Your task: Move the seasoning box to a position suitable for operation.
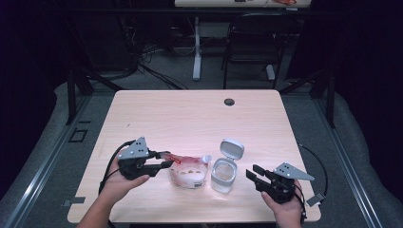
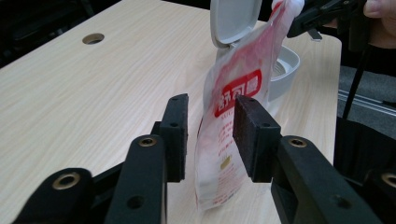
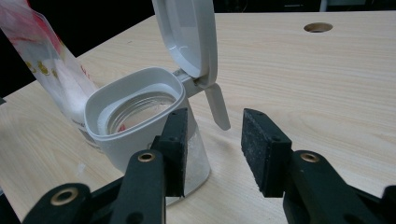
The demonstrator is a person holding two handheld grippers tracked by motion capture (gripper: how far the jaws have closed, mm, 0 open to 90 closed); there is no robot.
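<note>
Left hand-held gripper point(image 1: 166, 159): jaws parted astride the pouch's top edge, pads not pressing. Pouch point(image 1: 190, 173): on desk point(image 1: 190, 114) centre-front, leaning, long axis up toward the jar. Jar point(image 1: 223, 175): upright, lid flipped open. Right hand-held gripper point(image 1: 253, 172): parted, empty, just right of jar.

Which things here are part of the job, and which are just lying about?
In the job:
refill pouch
open-lidded jar
left tongs, open around the pouch
right tongs, open by the jar

Lying about:
chair
floor cables
</note>
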